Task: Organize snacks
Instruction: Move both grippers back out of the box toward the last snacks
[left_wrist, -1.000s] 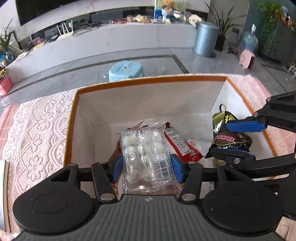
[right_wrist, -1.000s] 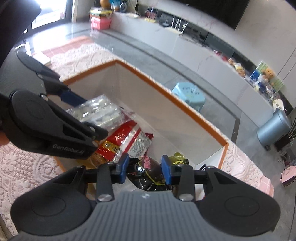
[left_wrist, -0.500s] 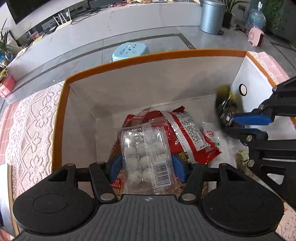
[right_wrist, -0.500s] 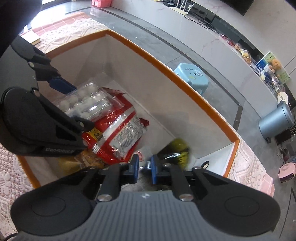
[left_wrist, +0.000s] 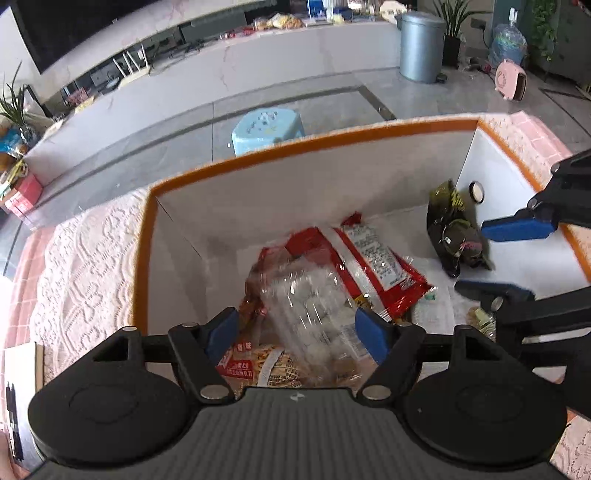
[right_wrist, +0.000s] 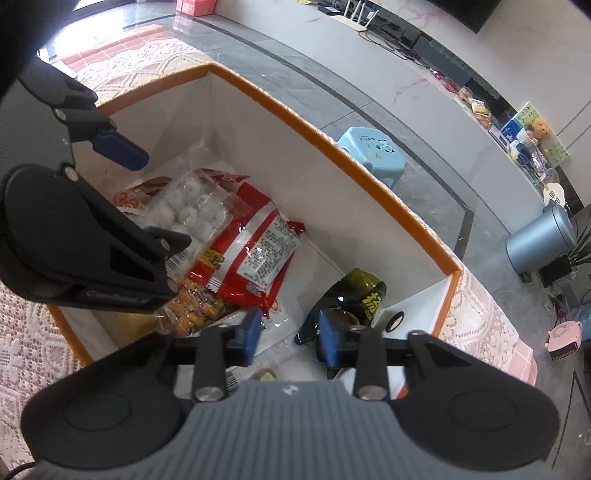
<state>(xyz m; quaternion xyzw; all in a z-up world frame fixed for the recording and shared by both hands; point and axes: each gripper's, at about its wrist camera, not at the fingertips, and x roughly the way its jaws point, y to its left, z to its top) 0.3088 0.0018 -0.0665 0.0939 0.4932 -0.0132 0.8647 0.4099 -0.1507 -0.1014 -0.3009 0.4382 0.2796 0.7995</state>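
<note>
An orange-rimmed white box (left_wrist: 332, 192) (right_wrist: 332, 147) holds the snacks. A clear pack of white balls (left_wrist: 314, 306) (right_wrist: 192, 210) lies on a red packet (left_wrist: 373, 266) (right_wrist: 255, 251), below my left gripper (left_wrist: 295, 332), which is open and empty above it. A dark green-black packet (left_wrist: 454, 236) (right_wrist: 354, 295) lies at the box's right end. My right gripper (right_wrist: 286, 334) is open and empty just above that end; it also shows in the left wrist view (left_wrist: 506, 258). An orange snack bag (right_wrist: 195, 302) lies under the red packet.
The box stands on a pink lace tablecloth (left_wrist: 85, 266) (right_wrist: 33, 354). Beyond the table are a blue stool (left_wrist: 267, 127), a grey bin (left_wrist: 421, 46) and a long white counter (left_wrist: 258, 55). A flat board (left_wrist: 18, 387) lies at the left.
Both grippers opened. The pack of white balls dropped from my left gripper onto the red packet. The dark packet dropped from my right gripper to the box's right end.
</note>
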